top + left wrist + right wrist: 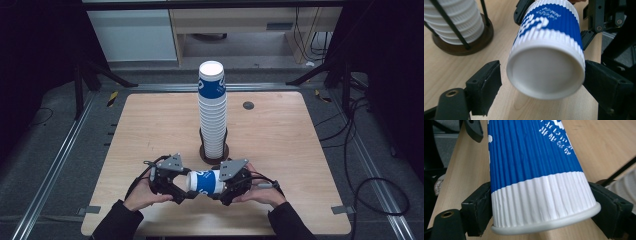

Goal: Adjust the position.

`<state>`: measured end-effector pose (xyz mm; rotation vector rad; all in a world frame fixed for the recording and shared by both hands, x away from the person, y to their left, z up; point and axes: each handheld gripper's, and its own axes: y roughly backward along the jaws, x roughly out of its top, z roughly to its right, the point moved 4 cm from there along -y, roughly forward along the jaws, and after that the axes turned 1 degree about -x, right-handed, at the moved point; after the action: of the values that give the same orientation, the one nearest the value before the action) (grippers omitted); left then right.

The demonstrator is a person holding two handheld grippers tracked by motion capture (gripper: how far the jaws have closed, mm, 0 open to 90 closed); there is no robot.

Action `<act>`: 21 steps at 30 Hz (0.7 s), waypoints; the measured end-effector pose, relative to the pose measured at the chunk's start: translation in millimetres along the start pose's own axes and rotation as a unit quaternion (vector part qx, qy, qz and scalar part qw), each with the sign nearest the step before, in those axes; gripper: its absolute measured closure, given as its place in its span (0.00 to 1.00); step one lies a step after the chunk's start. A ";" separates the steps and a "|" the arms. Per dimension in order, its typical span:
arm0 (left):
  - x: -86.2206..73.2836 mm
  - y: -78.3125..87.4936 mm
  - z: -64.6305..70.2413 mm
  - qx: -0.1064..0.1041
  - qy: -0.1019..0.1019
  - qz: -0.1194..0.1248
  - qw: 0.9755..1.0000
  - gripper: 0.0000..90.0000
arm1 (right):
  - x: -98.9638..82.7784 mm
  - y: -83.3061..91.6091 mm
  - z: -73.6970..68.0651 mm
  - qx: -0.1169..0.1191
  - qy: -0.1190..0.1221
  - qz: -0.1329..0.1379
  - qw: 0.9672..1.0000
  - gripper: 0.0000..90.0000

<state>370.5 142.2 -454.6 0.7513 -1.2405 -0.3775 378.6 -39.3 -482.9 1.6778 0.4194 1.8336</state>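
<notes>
Right gripper (226, 192): clamped on the rim end of the paper cup (206, 181), one pad (477, 206) on each side of the white band just below the rolled rim, both pressing the ribbed wall.
Left gripper (181, 194): spread wide around the cup's base end; in the left gripper view a plain gap between the left pad (485, 85) and the cup (546, 72), the other pad (607, 83) just at the cup's edge, contact not clear.
Cup: blue ribbed sleeve with white print, white at both ends, lying level between the two grippers, base toward the left one, rim toward the right; held above the table (150, 130), near its front edge.
Hands: left hand (142, 196) and right hand (260, 192) wrapped round the gripper bodies, dark sleeves coming in from the bottom of the high view.
Cup stack (212, 110): tall column of nested cups of the same kind, upright in a dark round holder (214, 152) with thin black rods, just behind the held cup, mid-table.
Table: pale wood, with a small dark round disc (248, 105) toward the back right of the stack.
Surroundings: grey floor, metal rails at both sides, black cables at the right.
</notes>
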 end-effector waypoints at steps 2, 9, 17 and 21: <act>-1.1 -3.8 1.4 -0.003 -0.006 -0.014 1.000 0.17 | 0.2 -2.9 -2.6 0.004 0.007 -0.007 1.000 0.16; -3.6 -12.2 5.3 -0.018 -0.013 -0.036 0.999 0.26 | 0.8 -8.6 -8.8 0.013 0.020 -0.021 0.999 0.16; -3.8 -11.5 4.9 -0.022 -0.014 -0.034 0.999 0.28 | 0.2 -9.8 -8.6 0.018 0.014 -0.022 0.999 0.14; -4.6 -6.9 1.5 -0.015 -0.011 -0.025 1.000 0.29 | 2.0 -5.2 -5.3 0.016 -0.003 -0.007 1.000 0.10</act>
<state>368.6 139.8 -462.5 0.7549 -1.2356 -0.4463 374.6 -33.3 -485.3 1.6968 0.4607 1.8210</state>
